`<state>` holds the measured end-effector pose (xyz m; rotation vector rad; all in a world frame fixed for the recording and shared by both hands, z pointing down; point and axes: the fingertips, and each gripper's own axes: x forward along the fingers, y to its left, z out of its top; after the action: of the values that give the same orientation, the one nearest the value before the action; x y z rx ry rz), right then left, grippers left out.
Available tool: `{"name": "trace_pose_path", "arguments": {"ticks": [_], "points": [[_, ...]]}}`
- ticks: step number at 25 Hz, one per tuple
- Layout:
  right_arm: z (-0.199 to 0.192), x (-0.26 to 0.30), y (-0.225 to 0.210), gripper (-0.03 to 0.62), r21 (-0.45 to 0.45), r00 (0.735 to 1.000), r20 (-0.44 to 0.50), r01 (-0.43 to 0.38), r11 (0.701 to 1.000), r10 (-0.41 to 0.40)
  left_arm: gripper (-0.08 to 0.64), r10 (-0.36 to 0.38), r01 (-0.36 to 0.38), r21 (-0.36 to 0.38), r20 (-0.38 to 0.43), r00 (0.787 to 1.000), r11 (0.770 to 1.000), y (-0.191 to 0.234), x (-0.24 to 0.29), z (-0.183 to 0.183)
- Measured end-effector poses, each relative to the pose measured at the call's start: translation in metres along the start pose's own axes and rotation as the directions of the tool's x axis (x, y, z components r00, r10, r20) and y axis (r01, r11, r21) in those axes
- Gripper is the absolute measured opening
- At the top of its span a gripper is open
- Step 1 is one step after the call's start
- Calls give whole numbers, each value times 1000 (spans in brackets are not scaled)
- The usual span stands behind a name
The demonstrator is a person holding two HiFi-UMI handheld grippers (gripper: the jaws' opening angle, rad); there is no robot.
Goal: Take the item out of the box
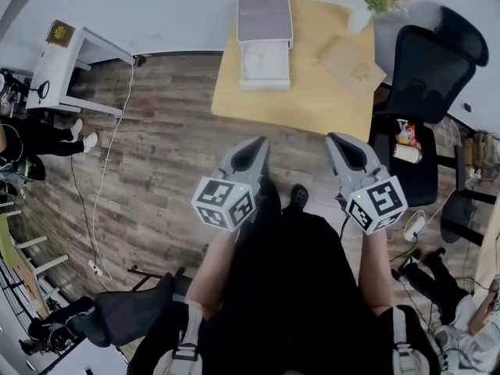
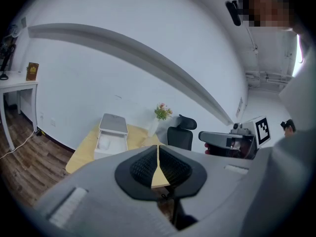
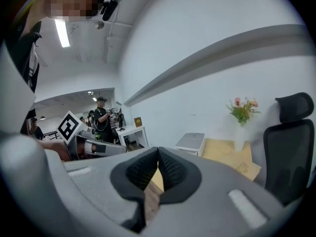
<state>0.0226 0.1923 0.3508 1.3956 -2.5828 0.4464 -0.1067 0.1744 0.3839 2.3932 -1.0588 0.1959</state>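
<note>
Yellow table (image 1: 312, 92), open box (image 1: 264, 44) lengthwise toward wall (image 1: 156, 10)

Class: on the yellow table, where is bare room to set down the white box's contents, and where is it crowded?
Free: the near strip of the table, between the open white box and the near edge; also the lane between box and brown flat pack. Crowded: the far right corner, with pack and flower vase, black chair alongside.

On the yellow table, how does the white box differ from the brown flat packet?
The white box is deep and open, its grey lid set back; the brown packet is thin and lies flat. The box sits square to the table edge; the packet is turned askew. Both rest on the yellow table.
</note>
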Motion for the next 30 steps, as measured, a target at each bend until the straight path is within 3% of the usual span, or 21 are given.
{"name": "trace_pose_path", "arguments": {"ticks": [14,30], "points": [[35,78,-4,3,42,998,-4,67,997,-67,20,-46,46,12,12,999,999,78,17,48],[37,144,18,3,62,996,-27,86,994,-84,20,-43,43,1,11,999,999,147,9,62]]}}
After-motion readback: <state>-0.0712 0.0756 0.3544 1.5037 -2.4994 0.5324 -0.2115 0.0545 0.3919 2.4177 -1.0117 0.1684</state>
